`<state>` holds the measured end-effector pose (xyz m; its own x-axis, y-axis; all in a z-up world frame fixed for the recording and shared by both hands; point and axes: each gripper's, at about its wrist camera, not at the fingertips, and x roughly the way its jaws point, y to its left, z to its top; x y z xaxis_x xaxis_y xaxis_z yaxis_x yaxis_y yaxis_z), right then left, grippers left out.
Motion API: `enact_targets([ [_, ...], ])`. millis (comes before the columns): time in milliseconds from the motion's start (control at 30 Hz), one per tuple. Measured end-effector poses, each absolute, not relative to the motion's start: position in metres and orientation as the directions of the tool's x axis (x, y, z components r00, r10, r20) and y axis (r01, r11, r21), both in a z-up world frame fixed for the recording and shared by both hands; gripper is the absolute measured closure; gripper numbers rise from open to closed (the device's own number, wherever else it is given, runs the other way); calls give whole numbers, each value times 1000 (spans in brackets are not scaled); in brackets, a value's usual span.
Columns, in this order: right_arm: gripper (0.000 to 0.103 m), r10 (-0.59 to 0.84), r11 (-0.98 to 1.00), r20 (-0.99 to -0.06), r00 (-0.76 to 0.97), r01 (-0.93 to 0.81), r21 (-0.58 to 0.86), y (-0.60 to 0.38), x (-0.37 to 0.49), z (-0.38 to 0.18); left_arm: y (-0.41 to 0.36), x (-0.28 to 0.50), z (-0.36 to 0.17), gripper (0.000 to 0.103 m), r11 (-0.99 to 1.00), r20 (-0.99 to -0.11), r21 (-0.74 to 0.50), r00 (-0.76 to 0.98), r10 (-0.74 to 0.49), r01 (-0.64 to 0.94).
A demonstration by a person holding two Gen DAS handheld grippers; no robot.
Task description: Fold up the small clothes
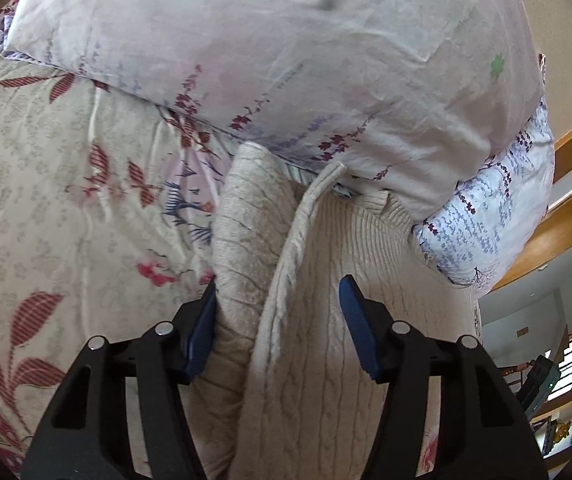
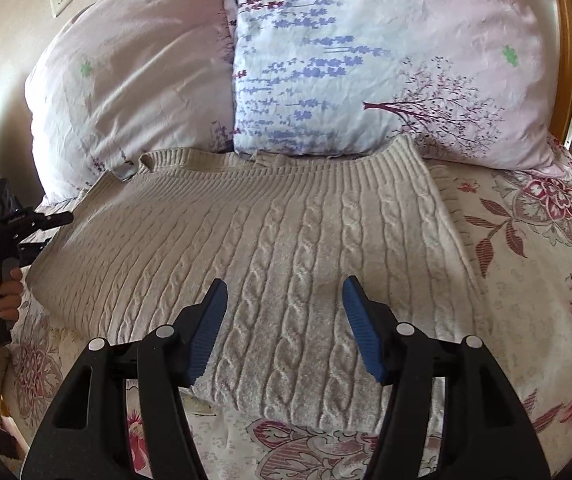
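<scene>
Bed: floral cover, two pillows at head. Cream cable-knit sweater flat on cover, ribbed edge touching pillows. Your right gripper hovers above sweater, angled down, fingers released, nothing between. Your left gripper over raised sweater fold; left pad touches knit, right pad clear, not clamped.

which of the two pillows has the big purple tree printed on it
The right-hand pillow in the right wrist view, pale blue-white with lavender sprigs. The left pillow is mostly plain pink. Both sit behind the cream sweater.
</scene>
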<state>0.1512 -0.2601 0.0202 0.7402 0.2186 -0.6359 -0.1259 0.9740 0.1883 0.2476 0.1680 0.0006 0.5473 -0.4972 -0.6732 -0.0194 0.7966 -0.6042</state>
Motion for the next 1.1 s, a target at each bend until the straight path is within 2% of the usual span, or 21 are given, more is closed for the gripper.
enact_targets([
  [200,41,233,972,-634,737,-150,182,-255,152,20,161,250,-2,58,795,-677,-606,544,-495,-30],
  [267,41,234,972,-635,736,-154,180,-254,153,20,162,250,-3,71,790,-681,-612,540,-494,-49],
  [367,41,234,972,-633,738,-159,174,-252,152,21,167,248,-7,80,750,-664,-656,534,-523,-81],
  [567,41,241,970,-613,753,-165,179,-254,147,27,155,237,19,84,693,-596,-718,566,-569,-59],
  [833,41,258,965,-594,762,-173,198,-257,138,34,106,231,67,85,556,-438,-830,570,-695,39],
  [967,41,255,965,-582,772,-167,202,-262,133,37,58,235,85,85,559,-420,-821,546,-725,111],
  [1100,41,249,966,-584,773,-152,211,-272,132,37,5,247,73,85,537,-420,-832,476,-773,137],
])
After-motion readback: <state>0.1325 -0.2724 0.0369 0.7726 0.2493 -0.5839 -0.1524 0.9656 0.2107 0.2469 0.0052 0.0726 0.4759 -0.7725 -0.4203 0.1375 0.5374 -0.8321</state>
